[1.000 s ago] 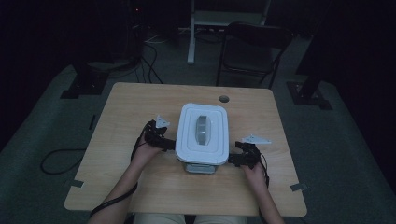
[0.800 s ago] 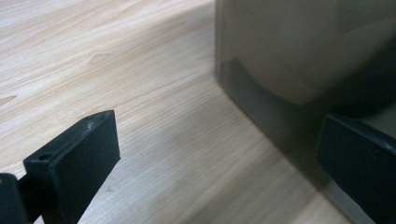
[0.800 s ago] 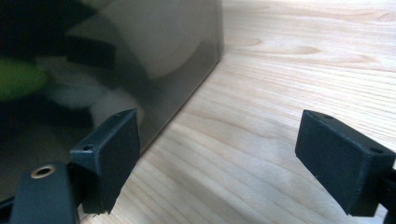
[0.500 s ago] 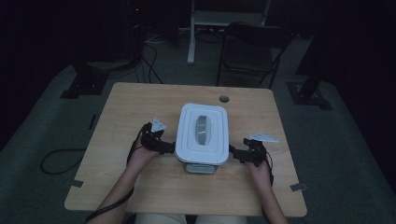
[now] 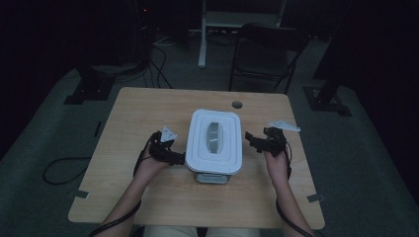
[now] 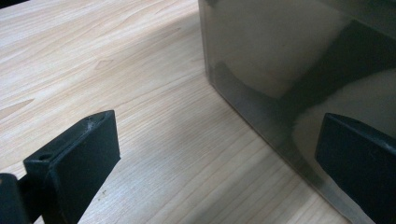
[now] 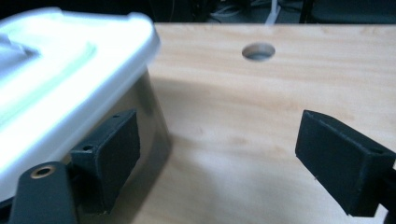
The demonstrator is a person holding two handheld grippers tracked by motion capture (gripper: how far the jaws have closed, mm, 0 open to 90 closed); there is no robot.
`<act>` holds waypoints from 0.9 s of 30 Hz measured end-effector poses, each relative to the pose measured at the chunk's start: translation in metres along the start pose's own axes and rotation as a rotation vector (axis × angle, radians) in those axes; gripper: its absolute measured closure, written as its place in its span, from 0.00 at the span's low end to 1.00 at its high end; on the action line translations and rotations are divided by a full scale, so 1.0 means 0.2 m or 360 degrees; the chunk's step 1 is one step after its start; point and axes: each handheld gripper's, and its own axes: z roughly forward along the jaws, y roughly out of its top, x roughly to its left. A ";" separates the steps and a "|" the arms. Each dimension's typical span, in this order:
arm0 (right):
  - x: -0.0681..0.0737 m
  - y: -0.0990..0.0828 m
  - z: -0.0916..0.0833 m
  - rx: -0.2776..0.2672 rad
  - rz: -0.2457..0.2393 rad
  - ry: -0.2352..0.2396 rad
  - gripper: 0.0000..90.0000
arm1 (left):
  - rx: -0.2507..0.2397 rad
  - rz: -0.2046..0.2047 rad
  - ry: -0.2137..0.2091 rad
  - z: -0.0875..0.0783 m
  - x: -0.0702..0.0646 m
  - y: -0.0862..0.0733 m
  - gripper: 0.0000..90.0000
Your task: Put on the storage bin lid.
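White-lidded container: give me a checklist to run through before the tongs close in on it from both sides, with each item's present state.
1. Left tongs open: ok, jaws stand wide apart in the left gripper view.
2. Right tongs open: ok, jaws spread wide in the right gripper view.
3. Lid seated flat on the container: ok, as far as the high view shows.
4. Left tongs at the container's side: ok, close against its wall; contact cannot tell.
5. Right tongs at the container's side: not ok, a gap of table shows between them and the wall.
6. Container latched shut: cannot tell.
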 end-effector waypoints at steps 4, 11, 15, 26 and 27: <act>0.02 0.06 0.01 -0.0014 -0.0006 0.0004 0.15 | 0.0001 0.0006 -0.0002 -0.01 0.00 0.00 0.01; 0.06 0.08 0.05 0.0033 -0.0054 0.0030 0.16 | 0.0000 -0.0005 0.0013 -0.03 0.02 -0.01 0.01; 0.07 0.09 0.05 0.0045 -0.0080 0.0032 0.16 | 0.0001 -0.0002 0.0016 -0.03 0.02 -0.01 0.01; 0.02 0.07 0.02 0.0064 -0.0034 -0.0015 0.16 | -0.0016 -0.0032 0.0045 -0.09 0.06 0.00 0.01; 0.02 0.07 0.02 0.0064 -0.0034 -0.0015 0.16 | -0.0016 -0.0032 0.0045 -0.09 0.06 0.00 0.01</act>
